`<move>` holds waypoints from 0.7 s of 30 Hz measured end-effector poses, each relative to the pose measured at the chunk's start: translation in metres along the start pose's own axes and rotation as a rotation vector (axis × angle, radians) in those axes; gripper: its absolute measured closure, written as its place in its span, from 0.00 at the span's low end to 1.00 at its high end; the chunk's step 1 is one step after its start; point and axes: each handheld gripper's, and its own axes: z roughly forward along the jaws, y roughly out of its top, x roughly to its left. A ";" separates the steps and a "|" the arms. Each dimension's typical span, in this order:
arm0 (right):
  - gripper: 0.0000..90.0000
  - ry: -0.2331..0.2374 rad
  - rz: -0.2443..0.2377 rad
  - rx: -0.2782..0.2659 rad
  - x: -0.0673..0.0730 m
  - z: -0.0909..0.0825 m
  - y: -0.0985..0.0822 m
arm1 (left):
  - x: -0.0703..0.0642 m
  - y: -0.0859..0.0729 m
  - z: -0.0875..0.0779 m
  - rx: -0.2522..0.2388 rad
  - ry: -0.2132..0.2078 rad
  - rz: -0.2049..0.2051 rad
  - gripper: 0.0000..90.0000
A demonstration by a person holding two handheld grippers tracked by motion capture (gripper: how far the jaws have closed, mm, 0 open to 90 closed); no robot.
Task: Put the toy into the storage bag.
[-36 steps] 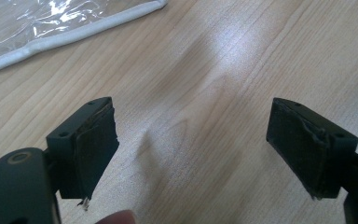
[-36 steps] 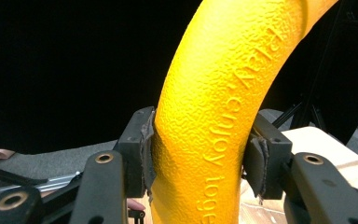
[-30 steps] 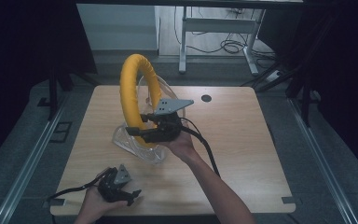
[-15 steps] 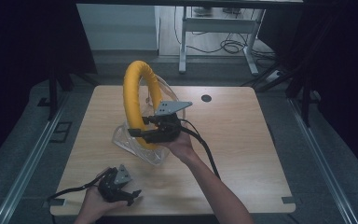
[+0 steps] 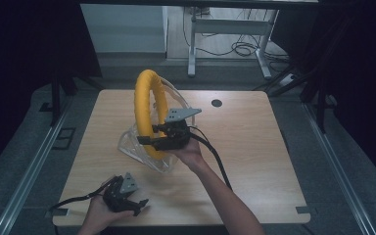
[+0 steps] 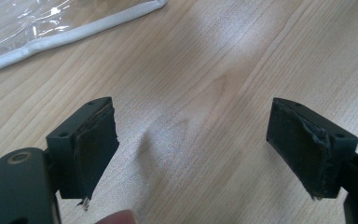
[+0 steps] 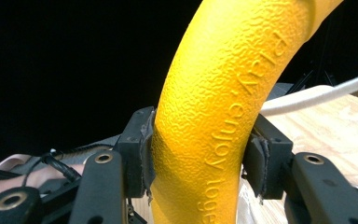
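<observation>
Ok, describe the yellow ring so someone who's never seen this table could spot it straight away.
Look at the wooden table, left of its middle, where a clear plastic bag lies. The yellow ring stands upright over it, its lower rim pinched in the right tongs. It is the one bright, textured hoop here, with raised lettering along its side.
</observation>
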 end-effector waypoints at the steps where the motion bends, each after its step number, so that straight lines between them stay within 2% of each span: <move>1: 0.55 0.000 0.000 0.000 0.000 0.000 0.000 | 0.000 0.000 0.000 -0.001 0.001 0.000 0.18; 4: 0.54 -0.013 -0.014 0.023 -0.001 0.001 -0.004 | 0.000 0.000 0.000 0.002 0.001 0.002 0.18; 5: 0.51 -0.046 -0.030 0.048 -0.001 0.003 -0.008 | 0.000 0.000 0.000 0.001 -0.001 0.002 0.18; 8: 0.51 -0.049 -0.011 0.033 -0.003 0.001 -0.010 | -0.001 0.000 0.001 0.001 0.002 0.001 0.18; 10: 0.51 -0.052 -0.016 0.034 -0.004 0.001 -0.010 | -0.001 0.000 0.001 0.004 -0.001 0.002 0.18; 12: 0.49 -0.063 -0.035 0.034 -0.002 0.001 -0.010 | -0.001 0.000 0.001 0.006 -0.001 0.003 0.18; 15: 0.46 -0.106 -0.082 0.028 0.002 0.000 -0.009 | -0.001 0.000 0.001 0.006 -0.002 0.003 0.18; 21: 0.37 -0.133 -0.096 0.004 0.008 -0.004 -0.009 | -0.001 0.000 0.001 0.005 -0.001 0.003 0.18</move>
